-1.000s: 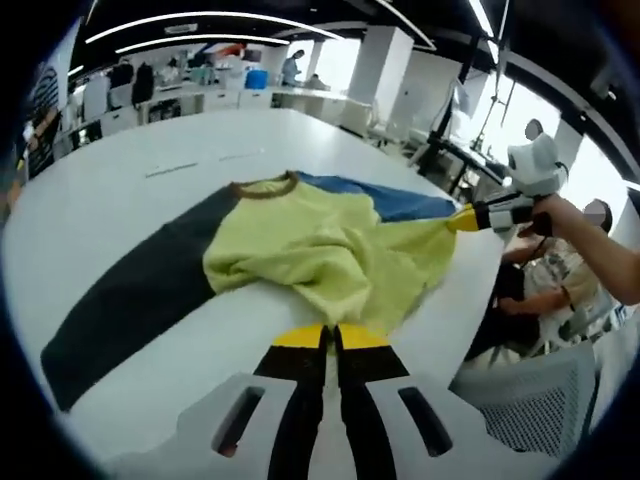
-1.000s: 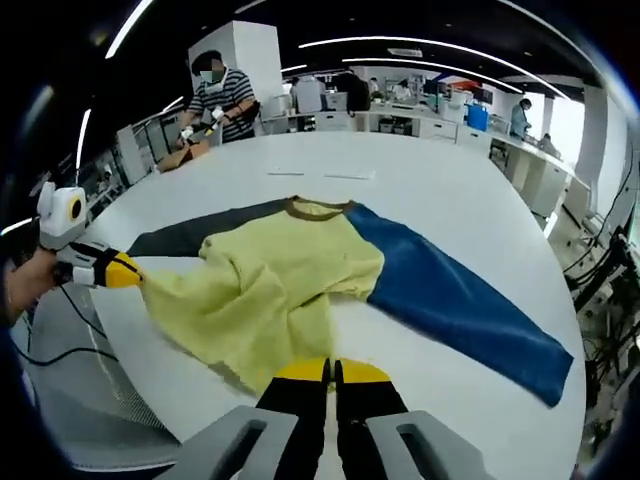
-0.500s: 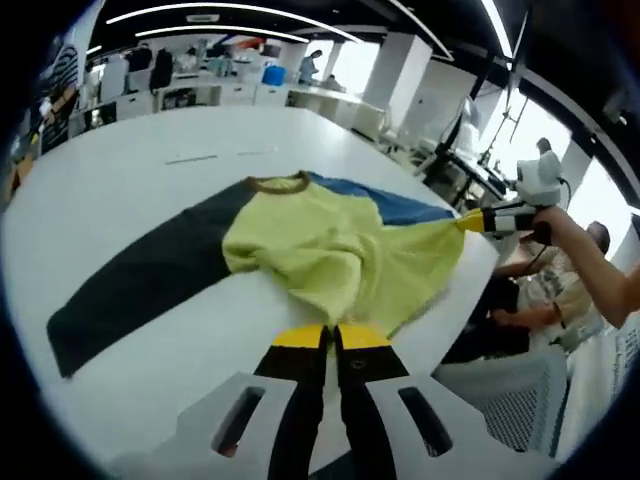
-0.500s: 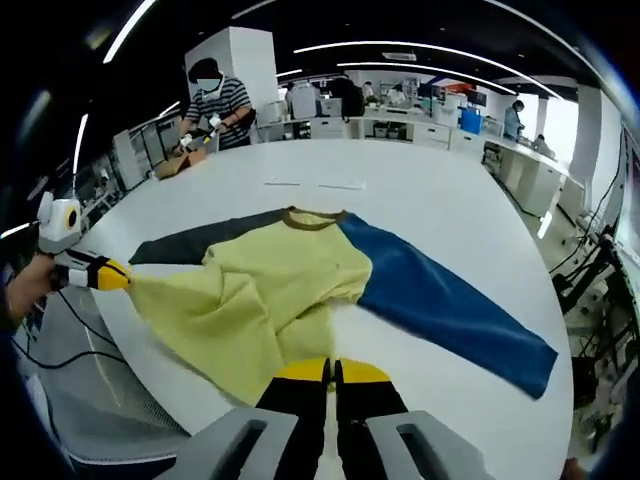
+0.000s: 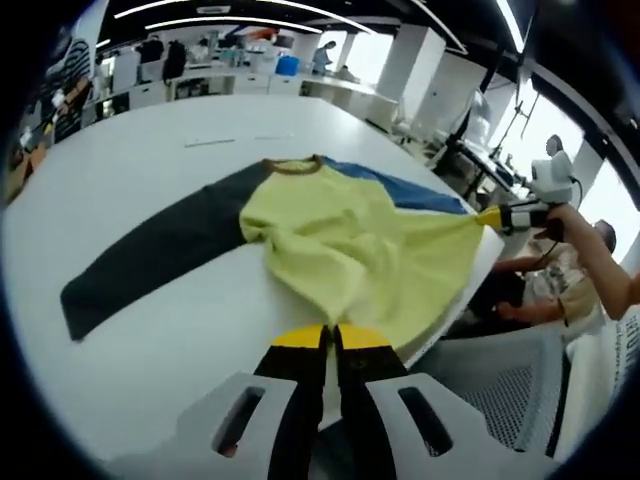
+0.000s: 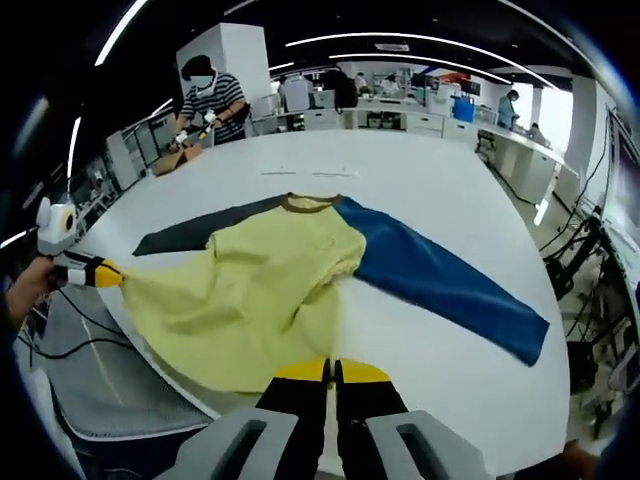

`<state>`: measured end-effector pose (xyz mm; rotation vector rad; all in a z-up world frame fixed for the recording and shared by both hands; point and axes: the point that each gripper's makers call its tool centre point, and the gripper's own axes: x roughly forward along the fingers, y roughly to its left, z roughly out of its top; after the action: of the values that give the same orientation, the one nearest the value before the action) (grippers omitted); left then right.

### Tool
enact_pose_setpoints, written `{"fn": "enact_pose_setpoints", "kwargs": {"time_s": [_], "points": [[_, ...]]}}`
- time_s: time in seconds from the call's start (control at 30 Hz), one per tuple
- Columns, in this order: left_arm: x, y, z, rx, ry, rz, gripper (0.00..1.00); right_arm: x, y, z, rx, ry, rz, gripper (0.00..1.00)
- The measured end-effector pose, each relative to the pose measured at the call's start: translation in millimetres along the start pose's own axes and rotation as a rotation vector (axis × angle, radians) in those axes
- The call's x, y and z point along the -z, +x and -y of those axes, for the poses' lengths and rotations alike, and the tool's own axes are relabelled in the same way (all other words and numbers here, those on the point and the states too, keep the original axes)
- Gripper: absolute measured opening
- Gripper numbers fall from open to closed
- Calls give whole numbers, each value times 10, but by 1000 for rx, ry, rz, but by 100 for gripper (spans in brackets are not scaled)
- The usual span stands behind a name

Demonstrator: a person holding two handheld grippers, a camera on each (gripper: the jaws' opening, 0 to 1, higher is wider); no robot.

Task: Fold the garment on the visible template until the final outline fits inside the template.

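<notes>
1. Both grippers have their jaws pinched shut on the hem of the long-sleeved shirt (image 6: pixel 270 290): the right gripper (image 6: pixel 329 372) at one corner in its own view, the left gripper (image 5: pixel 330 338) at the other. Each also shows at the edge of the other's view, holding taut yellow cloth.
2. Compared with a second ago, the yellow body has been pulled out from a crumpled bunch into a flatter, stretched panel, its hem now drawn past the table edge toward the person.
3. I judge this a spreading step; no fold has been made yet, and no template outline can be made out under the cloth.
4. Shirt lies on the white table (image 6: pixel 420 170), brown collar (image 6: pixel 307 203) away from the person, dark sleeve (image 5: pixel 150 260) and blue sleeve (image 6: pixel 440 285) splayed to either side.
5. Around is an open-plan office with desks, ceiling strip lights and a person in a striped top (image 6: pixel 210 100) at the far table edge.
</notes>
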<state>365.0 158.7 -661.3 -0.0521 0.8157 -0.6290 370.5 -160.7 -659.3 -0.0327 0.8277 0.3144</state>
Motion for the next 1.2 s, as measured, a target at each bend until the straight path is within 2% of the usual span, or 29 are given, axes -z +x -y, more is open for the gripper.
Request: {"fn": "enact_pose_setpoints", "kwargs": {"time_s": [0.53, 0.8, 1.1, 1.2], "points": [[397, -101, -76, -47, -105, -52, 0, 468, -87, 38, 31, 82, -81, 0], [665, -64, -124, -82, -109, -122, 0, 812, 3, 6, 37, 137, -132, 0], [1026, 97, -197, -109, -149, -224, 0, 1124, 193, 47, 76, 187, -128, 0], [1080, 118, -192, -117, -139, -241, 0, 1165, 222, 48, 86, 173, -119, 0]]}}
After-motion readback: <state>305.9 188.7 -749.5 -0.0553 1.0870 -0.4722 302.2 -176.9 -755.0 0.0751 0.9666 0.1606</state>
